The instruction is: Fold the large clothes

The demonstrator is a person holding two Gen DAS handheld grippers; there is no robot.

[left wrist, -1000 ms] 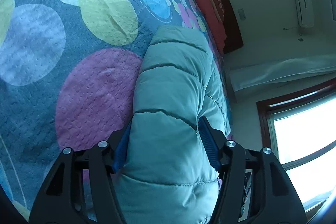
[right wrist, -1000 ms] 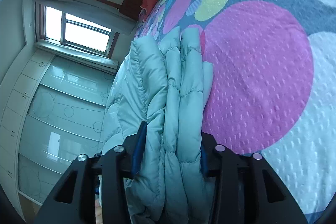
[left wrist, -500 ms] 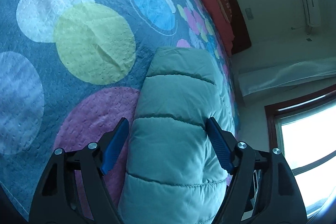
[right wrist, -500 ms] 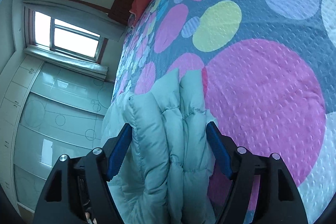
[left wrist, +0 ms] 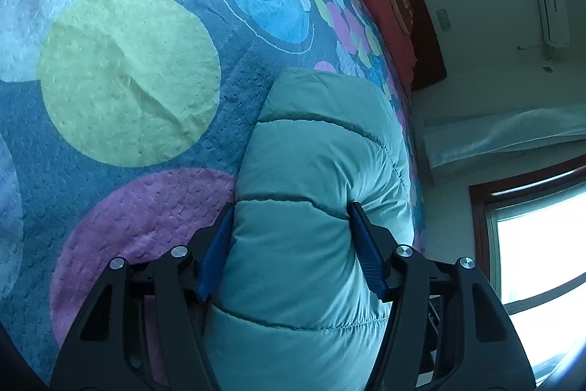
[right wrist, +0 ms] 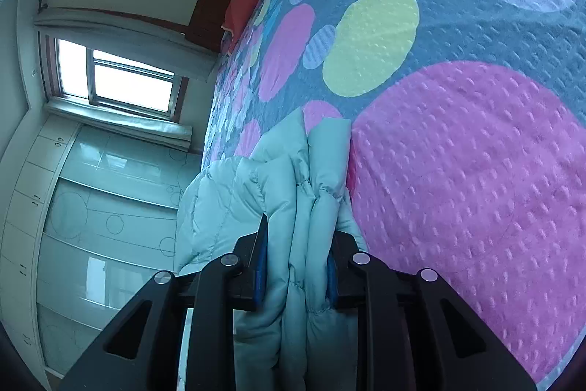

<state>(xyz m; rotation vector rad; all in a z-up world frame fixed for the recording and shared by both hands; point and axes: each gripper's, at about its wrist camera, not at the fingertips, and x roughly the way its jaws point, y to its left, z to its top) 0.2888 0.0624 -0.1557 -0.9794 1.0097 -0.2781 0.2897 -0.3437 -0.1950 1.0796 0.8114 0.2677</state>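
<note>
Right gripper [right wrist: 295, 244] closing tighter on puffer jacket [right wrist: 278, 178] — left gripper [left wrist: 291, 237] likewise

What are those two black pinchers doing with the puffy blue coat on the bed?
A person is folding a puffy light-blue jacket on a bed with a spotted bedspread, using a pincher in each hand. The left gripper and the right gripper are both closing on the jacket, and their pads already press into the padding. The right one squeezes several bunched layers.

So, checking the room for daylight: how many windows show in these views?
1 in each view: the window at the left wrist view's right edge, the window upper left in the right wrist's. Probably the same one; others may be hidden.
</note>
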